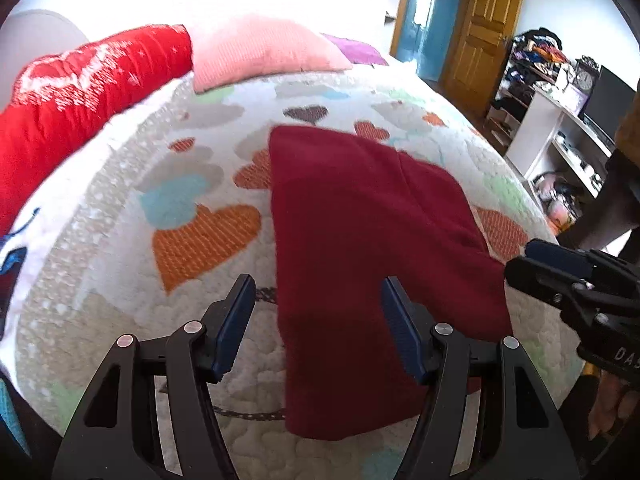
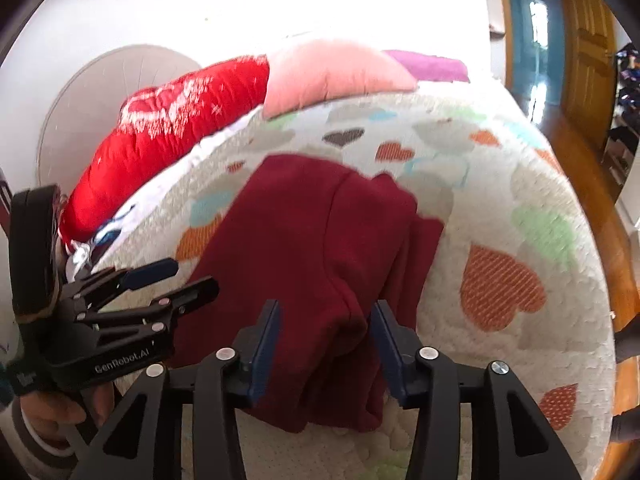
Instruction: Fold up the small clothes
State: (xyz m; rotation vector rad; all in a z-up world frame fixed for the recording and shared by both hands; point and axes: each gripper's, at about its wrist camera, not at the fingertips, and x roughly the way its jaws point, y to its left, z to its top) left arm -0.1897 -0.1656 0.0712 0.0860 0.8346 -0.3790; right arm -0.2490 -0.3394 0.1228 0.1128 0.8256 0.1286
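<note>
- Garment (image 1: 360,248): dark red, lies on heart-print quilt (image 1: 200,240) of bed, already doubled over, one layer lapped on another with seam-like ridge running down middle; near end hangs toward bed edge.
- Left gripper (image 1: 316,320): jaws spread wide, straddling left near edge of cloth; inner pad over fabric, outer pad over bare quilt. No pinch visible, pads clear of cloth.
- Right gripper (image 2: 324,344): jaws parted, raised hump of cloth between them; pads look just off fabric rather than pressing. Reads as released, not gripping.
- Same right gripper in left view (image 1: 560,276): sits at right near corner of cloth, tips close beside edge.
- Step in hand, as judged: end of one fold, both tools let go; cloth not yet flat, bunched on right near side.
- Next move likely needs: re-grip on two near corners, or on hump edge, then lift and carry toward far end for crosswise fold. Calls for pinching both layers together, else top layer slides off.
- Red pillow (image 2: 168,128) and pink cushion (image 2: 332,72) well apart at far side, no obstruction.
</note>
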